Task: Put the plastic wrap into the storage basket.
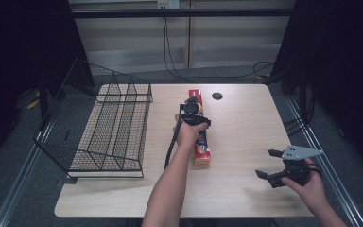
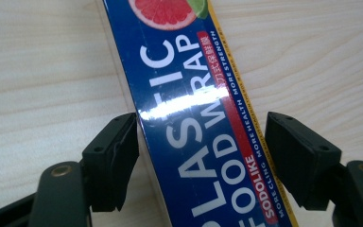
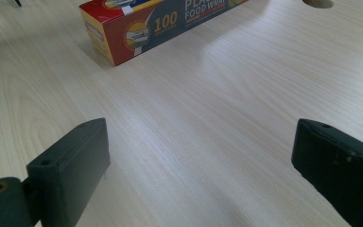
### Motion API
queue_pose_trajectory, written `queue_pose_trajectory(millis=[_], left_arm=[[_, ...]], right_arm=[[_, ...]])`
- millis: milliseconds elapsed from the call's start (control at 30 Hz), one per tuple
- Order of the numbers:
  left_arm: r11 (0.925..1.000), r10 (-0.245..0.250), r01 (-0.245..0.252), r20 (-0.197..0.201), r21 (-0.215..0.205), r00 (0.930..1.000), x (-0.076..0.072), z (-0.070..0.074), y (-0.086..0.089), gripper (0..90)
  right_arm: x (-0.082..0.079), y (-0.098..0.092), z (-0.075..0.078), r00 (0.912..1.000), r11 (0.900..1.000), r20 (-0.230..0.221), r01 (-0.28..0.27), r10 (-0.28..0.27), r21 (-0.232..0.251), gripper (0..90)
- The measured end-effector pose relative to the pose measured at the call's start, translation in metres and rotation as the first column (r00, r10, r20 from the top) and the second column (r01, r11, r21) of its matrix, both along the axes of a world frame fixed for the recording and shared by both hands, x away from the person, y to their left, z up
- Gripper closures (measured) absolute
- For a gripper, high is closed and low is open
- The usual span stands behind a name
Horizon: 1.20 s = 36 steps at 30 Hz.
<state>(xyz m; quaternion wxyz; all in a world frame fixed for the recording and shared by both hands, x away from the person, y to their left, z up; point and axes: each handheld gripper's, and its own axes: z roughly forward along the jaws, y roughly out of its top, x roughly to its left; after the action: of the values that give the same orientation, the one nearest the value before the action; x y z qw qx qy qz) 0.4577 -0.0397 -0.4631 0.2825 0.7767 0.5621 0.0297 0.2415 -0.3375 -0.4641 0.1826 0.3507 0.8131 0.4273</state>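
A long box of plastic food wrap (image 1: 200, 137) lies flat near the middle of the light wooden worktop (image 1: 241, 189), running from the upper centre of the high view down toward the middle. The left gripper (image 1: 192, 109) sits over the box's far half, held by the left hand (image 1: 189, 132). In the left gripper view its jaws are spread and straddle the box (image 2: 194, 118); one jaw is touching or just beside the box's edge, and the other stands a little apart from it. The right gripper (image 1: 270, 164) hovers at the lower right of the high view, well apart from the box, jaws spread wide with nothing between them. A black wire basket (image 1: 113, 127) stands at the left of the worktop. A dark round hole (image 1: 217, 96) shows near the worktop's far edge.
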Motion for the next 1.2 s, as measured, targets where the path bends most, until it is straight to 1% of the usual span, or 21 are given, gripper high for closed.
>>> queue_pose_trajectory(millis=[67, 100, 133, 167, 200, 267, 300, 400, 567, 633, 667, 700, 767, 833, 867, 1000, 1067, 1100, 1133, 1167, 1200], left_arm=[[0.9999, 0.013, -0.012, -0.015, 0.009, 0.9998, -0.001, 0.002, 0.000, 30.0], [0.9999, 0.013, -0.012, -0.015, 0.009, 0.9998, -0.001, 0.002, 0.000, 30.7], [0.9998, 0.013, -0.012, -0.025, 0.016, 0.9996, -0.002, 0.003, 0.002, 30.7], [0.9997, 0.020, -0.019, -0.033, 0.013, 0.9993, -0.002, 0.003, 0.002, 31.6], [0.9996, 0.014, -0.014, -0.039, 0.025, 0.9991, -0.002, 0.004, 0.004, 32.4], [0.9993, 0.021, -0.020, -0.053, 0.031, 0.9984, -0.004, 0.006, 0.007, 34.1], [0.9990, 0.019, -0.016, -0.056, 0.043, 0.9982, -0.004, 0.007, 0.009, 35.3], [0.9981, 0.015, -0.011, -0.073, 0.060, 0.9972, -0.004, 0.010, 0.012, 37.6], [0.9978, 0.018, -0.013, -0.075, 0.066, 0.9970, -0.003, 0.009, 0.010, 35.7], [0.9977, 0.032, -0.027, -0.076, 0.062, 0.9966, -0.001, 0.008, 0.010, 35.0], [0.9979, 0.029, -0.026, -0.064, 0.059, 0.9975, -0.001, 0.007, 0.009, 33.7], [0.9973, 0.032, -0.028, -0.061, 0.068, 0.9976, 0.000, 0.006, 0.009, 33.7], [0.9974, 0.040, -0.036, -0.058, 0.062, 0.9975, 0.002, 0.004, 0.006, 32.7], [0.9957, 0.044, -0.040, -0.056, 0.083, 0.9975, 0.004, 0.002, 0.004, 34.4], [0.9956, 0.048, -0.042, -0.060, 0.084, 0.9971, 0.005, 0.002, 0.003, 35.7], [0.9914, 0.036, -0.025, -0.082, 0.129, 0.9960, 0.007, 0.006, 0.000, 37.9], [0.9885, 0.046, -0.032, -0.091, 0.148, 0.9948, 0.008, 0.009, 0.000, 41.8], [0.9863, 0.030, -0.014, -0.095, 0.164, 0.9951, 0.009, 0.010, 0.001, 41.8], [0.9836, 0.015, 0.005, -0.108, 0.180, 0.9940, 0.008, 0.011, 0.001, 42.4], [0.9810, 0.007, 0.014, -0.109, 0.193, 0.9940, 0.008, 0.011, 0.002, 42.8], [0.9813, 0.005, 0.017, -0.116, 0.192, 0.9933, 0.007, 0.012, 0.002, 43.0]], right_arm=[[0.000, -0.001, 0.001, 1.0000, 1.000, 0.002, -0.001, 0.001, 0.002, 4.8], [0.000, -0.001, 0.001, 1.0000, 1.000, 0.002, -0.001, 0.001, 0.002, 4.8], [0.000, -0.001, 0.001, 1.0000, 1.000, 0.005, 0.005, -0.005, 0.002, 4.8], [0.000, -0.001, 0.001, 1.0000, 1.000, 0.006, 0.007, -0.007, 0.001, 4.8], [0.000, -0.001, 0.001, 0.9999, 1.000, 0.007, 0.008, -0.008, 0.000, 4.8], [0.000, -0.001, 0.000, 1.0000, 1.000, 0.004, 0.008, -0.008, -0.002, 4.8], [0.000, -0.001, 0.000, 1.0000, 1.000, 0.001, 0.005, -0.005, -0.004, 4.8], [0.000, 0.000, 0.000, 1.0000, 1.000, 0.000, 0.003, -0.003, -0.007, 4.8], [0.001, 0.002, -0.001, 1.0000, 1.000, -0.002, -0.008, 0.008, -0.007, 4.8], [0.001, 0.003, -0.002, 0.9999, 1.000, -0.007, -0.009, 0.009, -0.017, 4.8], [0.001, 0.003, -0.003, 0.9998, 1.000, -0.014, -0.015, 0.015, -0.020, 4.8], [0.001, 0.003, -0.003, 0.9998, 1.000, -0.014, -0.015, 0.015, -0.020, 4.8], [0.001, 0.004, -0.003, 0.9999, 1.000, -0.010, -0.014, 0.014, -0.024, 4.8], [0.001, 0.004, -0.003, 0.9998, 1.000, -0.008, -0.016, 0.016, -0.020, 4.8], [0.001, 0.003, -0.002, 0.9998, 1.000, -0.009, -0.017, 0.017, -0.018, 4.8], [0.001, 0.002, -0.002, 0.9999, 1.000, -0.007, -0.011, 0.011, -0.022, 4.8], [0.001, 0.002, -0.003, 0.9999, 1.000, -0.008, -0.015, 0.015, -0.020, 4.8], [0.001, 0.002, -0.003, 0.9999, 1.000, -0.008, -0.015, 0.015, -0.020, 4.8], [0.001, 0.001, -0.003, 0.9998, 1.000, -0.008, -0.020, 0.020, -0.015, 4.8], [0.001, 0.001, -0.003, 0.9998, 1.000, -0.008, -0.018, 0.018, -0.014, 4.8], [0.001, 0.001, -0.002, 0.9999, 1.000, -0.006, -0.014, 0.014, -0.017, 4.8]])
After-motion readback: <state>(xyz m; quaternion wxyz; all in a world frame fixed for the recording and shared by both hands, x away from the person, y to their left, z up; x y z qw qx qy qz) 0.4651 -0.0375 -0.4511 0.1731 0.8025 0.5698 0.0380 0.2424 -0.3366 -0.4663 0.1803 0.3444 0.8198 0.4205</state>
